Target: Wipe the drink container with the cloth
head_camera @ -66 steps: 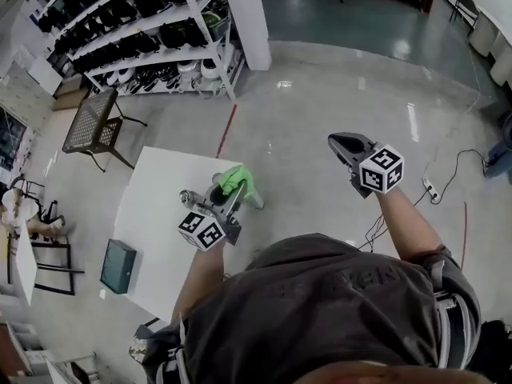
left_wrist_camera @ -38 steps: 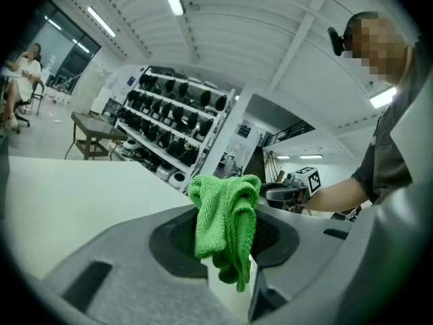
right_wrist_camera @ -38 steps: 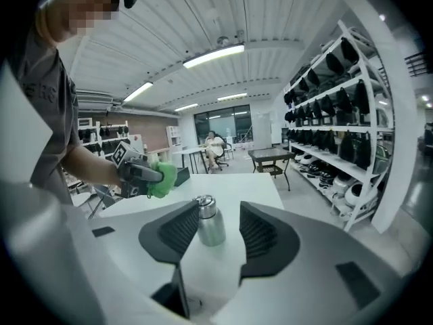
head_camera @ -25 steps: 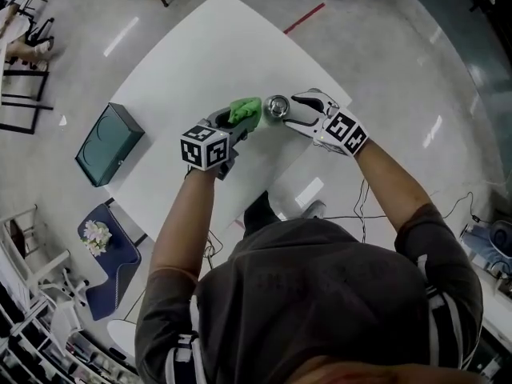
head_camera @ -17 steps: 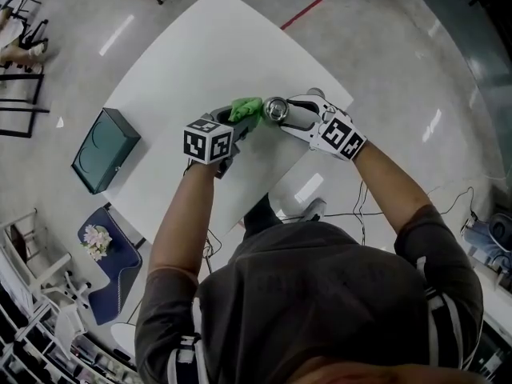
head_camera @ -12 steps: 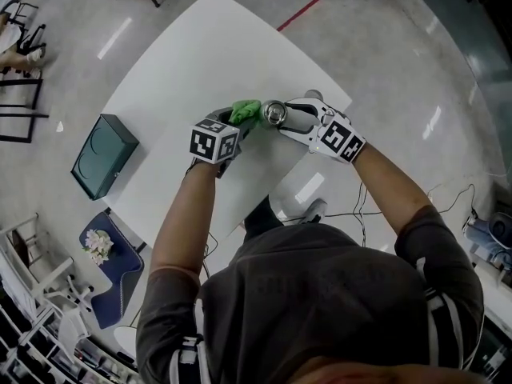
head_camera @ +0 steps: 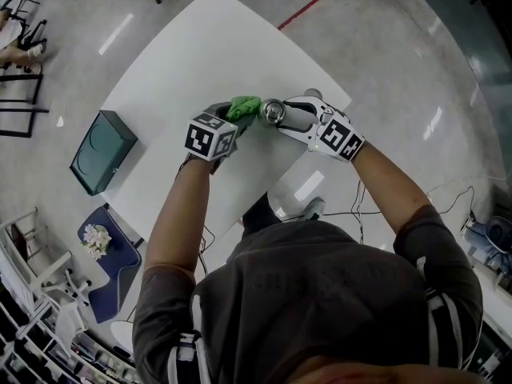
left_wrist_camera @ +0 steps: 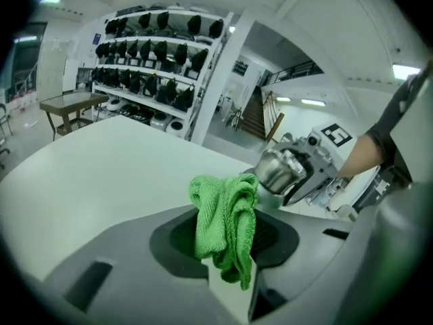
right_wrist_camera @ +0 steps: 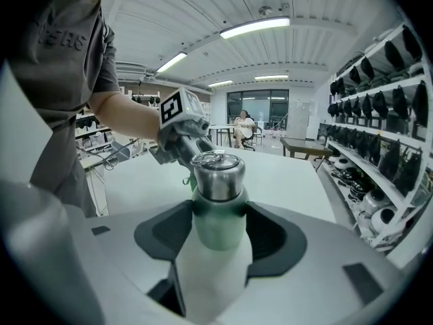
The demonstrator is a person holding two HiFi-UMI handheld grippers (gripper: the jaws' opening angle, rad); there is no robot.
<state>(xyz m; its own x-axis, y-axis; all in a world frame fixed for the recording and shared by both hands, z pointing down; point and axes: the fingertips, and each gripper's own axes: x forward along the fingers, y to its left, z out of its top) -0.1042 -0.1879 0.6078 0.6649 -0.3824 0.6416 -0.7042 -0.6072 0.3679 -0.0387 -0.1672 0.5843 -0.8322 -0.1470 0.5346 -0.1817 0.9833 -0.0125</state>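
Note:
My right gripper [head_camera: 288,117] [right_wrist_camera: 218,232] is shut on the drink container [right_wrist_camera: 216,212], a pale green bottle with a steel cap [head_camera: 274,111] [left_wrist_camera: 279,170], and holds it tilted over the white table [head_camera: 200,46]. A crumpled green cloth [head_camera: 244,106] [left_wrist_camera: 225,215] is clamped in my left gripper [head_camera: 238,118] [left_wrist_camera: 226,239]. In the left gripper view the cloth's upper fold meets the bottle's neck just under the cap. In the right gripper view the left gripper [right_wrist_camera: 177,128] sits just behind the bottle, most of the cloth hidden.
A dark green box [head_camera: 102,150] lies at the table's left edge. A chair with a flowered cushion [head_camera: 100,238] and cables [head_camera: 360,206] are on the floor below the table. Shelves of dark gear [left_wrist_camera: 155,39] and a small side table [left_wrist_camera: 67,103] stand beyond.
Since the oldest frame the right gripper has taken hold of the bottle over the table. In the last second the left gripper dipped and rolled a little, keeping the cloth at the bottle's top.

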